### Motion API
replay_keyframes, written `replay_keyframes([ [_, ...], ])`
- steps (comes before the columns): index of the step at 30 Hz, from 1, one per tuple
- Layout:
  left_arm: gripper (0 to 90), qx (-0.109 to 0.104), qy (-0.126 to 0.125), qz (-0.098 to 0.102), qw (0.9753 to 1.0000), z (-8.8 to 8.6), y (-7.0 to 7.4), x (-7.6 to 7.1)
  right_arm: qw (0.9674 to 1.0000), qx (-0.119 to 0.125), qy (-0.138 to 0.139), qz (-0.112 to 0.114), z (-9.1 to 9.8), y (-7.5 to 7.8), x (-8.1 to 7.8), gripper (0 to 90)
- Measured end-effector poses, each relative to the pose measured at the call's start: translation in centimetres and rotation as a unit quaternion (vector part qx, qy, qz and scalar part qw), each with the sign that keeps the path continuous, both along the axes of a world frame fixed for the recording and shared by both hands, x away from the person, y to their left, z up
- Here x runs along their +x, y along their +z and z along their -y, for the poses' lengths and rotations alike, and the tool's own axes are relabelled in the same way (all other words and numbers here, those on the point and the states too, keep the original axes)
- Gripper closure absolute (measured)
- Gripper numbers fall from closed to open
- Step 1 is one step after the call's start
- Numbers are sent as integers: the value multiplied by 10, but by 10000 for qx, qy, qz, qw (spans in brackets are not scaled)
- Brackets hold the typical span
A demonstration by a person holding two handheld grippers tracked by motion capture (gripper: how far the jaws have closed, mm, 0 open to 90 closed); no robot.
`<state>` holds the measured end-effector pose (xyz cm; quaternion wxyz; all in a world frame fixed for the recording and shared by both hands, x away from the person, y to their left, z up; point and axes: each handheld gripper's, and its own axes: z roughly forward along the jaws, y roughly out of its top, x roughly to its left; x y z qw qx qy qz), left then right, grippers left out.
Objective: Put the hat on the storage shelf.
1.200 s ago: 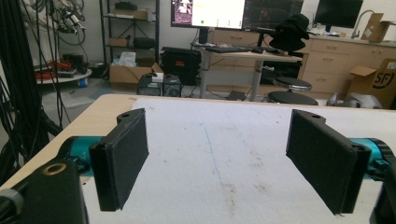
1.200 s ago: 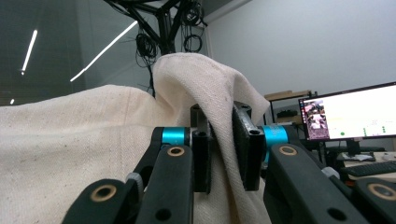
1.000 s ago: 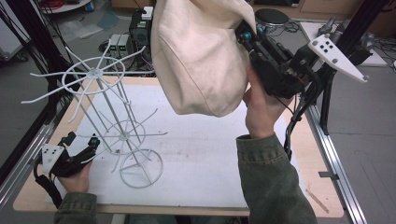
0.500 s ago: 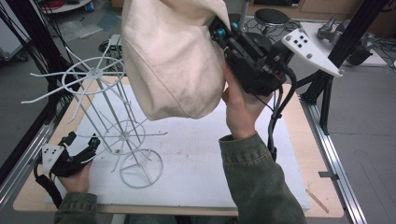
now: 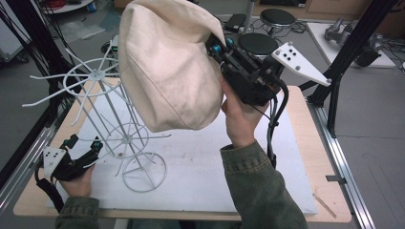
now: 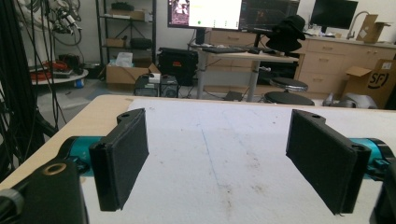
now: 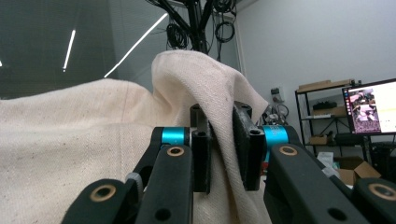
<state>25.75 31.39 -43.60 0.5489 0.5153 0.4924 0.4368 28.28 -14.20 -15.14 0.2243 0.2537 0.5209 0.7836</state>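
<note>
High view: right gripper (image 5: 217, 47), clamped on hat (image 5: 167, 67), holds it above rack (image 5: 95, 76), not hung yet; left gripper (image 5: 83, 155), jaws apart, rests beside rack.

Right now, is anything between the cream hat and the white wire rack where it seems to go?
Nothing visible does. The right claw holds the cream hat above the white wire rack, whose top prongs are bare.

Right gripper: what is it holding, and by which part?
The right gripper is shut on the cream fabric hat, pinching a fold of cloth at its edge between the jaws. The left gripper is open on nothing.
</note>
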Motion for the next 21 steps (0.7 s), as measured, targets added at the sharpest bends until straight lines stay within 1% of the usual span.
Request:
replay_keyframes([
  [3,210,7,2,-14,10000,0,0,0,10000,-57,49,6,2,-4,2,791],
  [4,210,17,5,-17,10000,0,0,0,9999,-105,104,11,3,-8,3,789],
  [5,210,19,10,-16,10000,-1,0,0,9999,-105,104,11,3,-8,3,789],
  [6,210,1,4,-17,10000,-1,0,0,9998,-158,124,1,5,-13,4,789],
  [7,210,1,4,-17,10000,-1,0,0,9998,-158,124,1,5,-13,4,789],
  [8,210,4,6,-10,10000,0,0,0,9997,-179,150,-33,6,-18,5,788],
  [9,211,4,6,-10,10000,0,0,0,9997,-179,150,-33,6,-18,5,788],
  [11,210,-7,10,-17,10000,0,0,0,9996,-218,164,-72,8,-24,8,788],
  [15,210,-11,20,-17,10000,0,0,0,9988,-341,311,-148,10,-38,15,782],
  [19,210,-3,18,-27,10000,0,0,0,9984,-416,345,-171,9,-44,17,780],
  [20,210,4,17,-23,10000,0,0,0,9983,-447,314,-191,9,-46,18,779],
  [21,210,4,17,-23,10000,0,0,0,9983,-430,334,-212,9,-48,19,779],
])
